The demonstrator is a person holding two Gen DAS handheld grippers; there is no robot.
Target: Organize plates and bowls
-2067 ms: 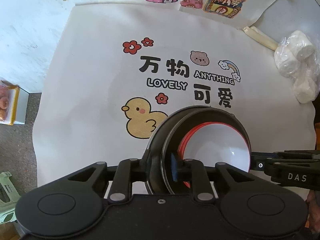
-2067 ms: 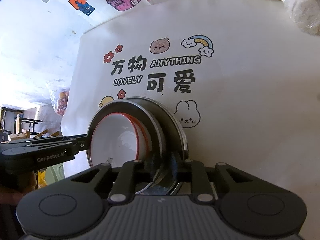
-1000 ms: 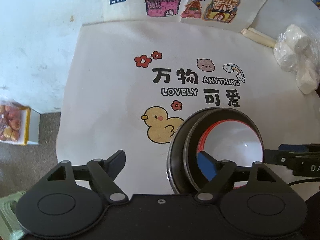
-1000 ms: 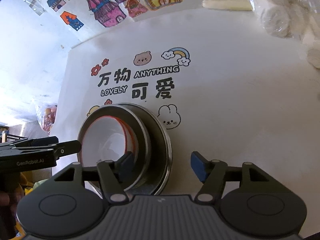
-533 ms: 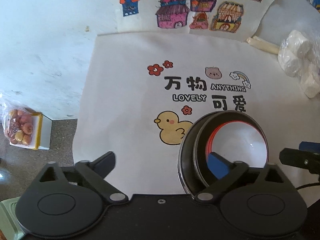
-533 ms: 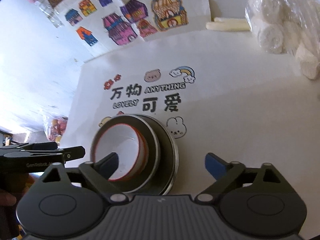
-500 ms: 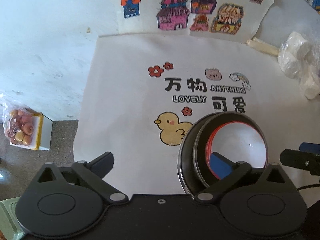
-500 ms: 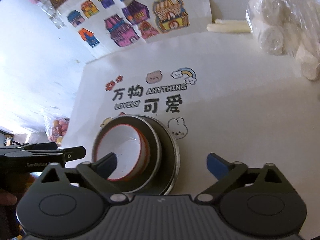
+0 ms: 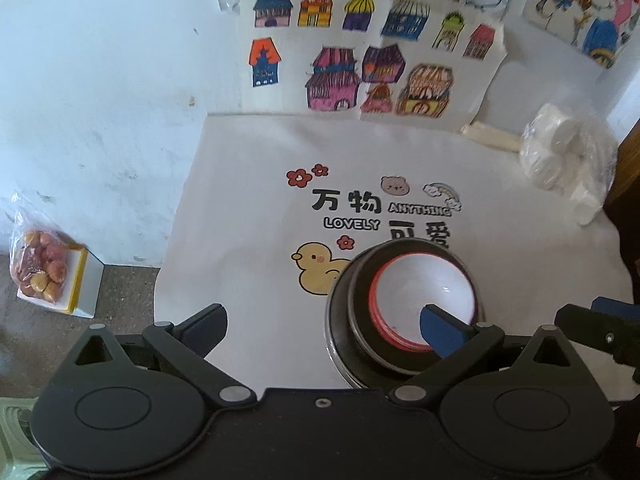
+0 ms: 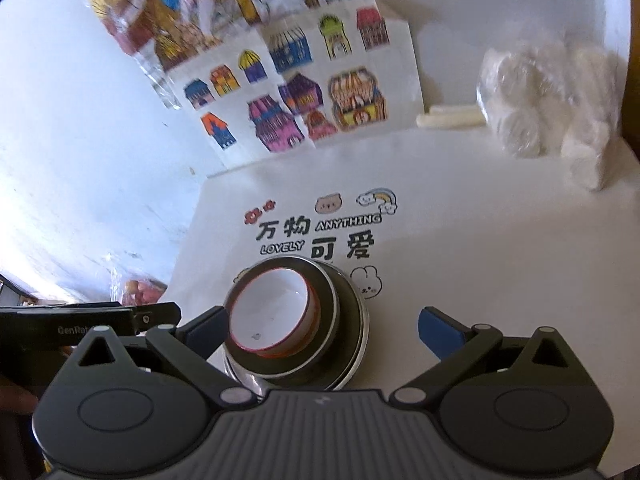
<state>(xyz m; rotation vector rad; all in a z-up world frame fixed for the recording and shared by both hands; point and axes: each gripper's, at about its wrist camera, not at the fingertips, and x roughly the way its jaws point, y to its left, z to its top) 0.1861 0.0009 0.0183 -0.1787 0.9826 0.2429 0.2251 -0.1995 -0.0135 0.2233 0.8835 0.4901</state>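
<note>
A stack of dishes stands on the printed cloth: a white bowl with a red rim [image 9: 424, 284] [image 10: 272, 312] nested in a dark bowl [image 9: 360, 308] [image 10: 332, 312] on a dark metal-edged plate [image 9: 334, 344] [image 10: 358, 344]. My left gripper [image 9: 324, 326] is open above and left of the stack, its right blue pad over the white bowl without touching. My right gripper [image 10: 320, 326] is open too, above the stack, holding nothing. Each gripper's tip shows at the edge of the other's view.
A printed white cloth [image 9: 248, 208] covers the table. A plastic bag of white rolls [image 9: 560, 156] [image 10: 540, 100] and a pale stick [image 10: 450, 120] lie at the back right. House drawings [image 9: 352, 64] hang on the wall. A bag of fruit [image 9: 40, 268] sits on the floor, left.
Both grippers let go of the stack's rim, opened wide, and pulled up and back. The stack stays put on the cloth and looks smaller now.
</note>
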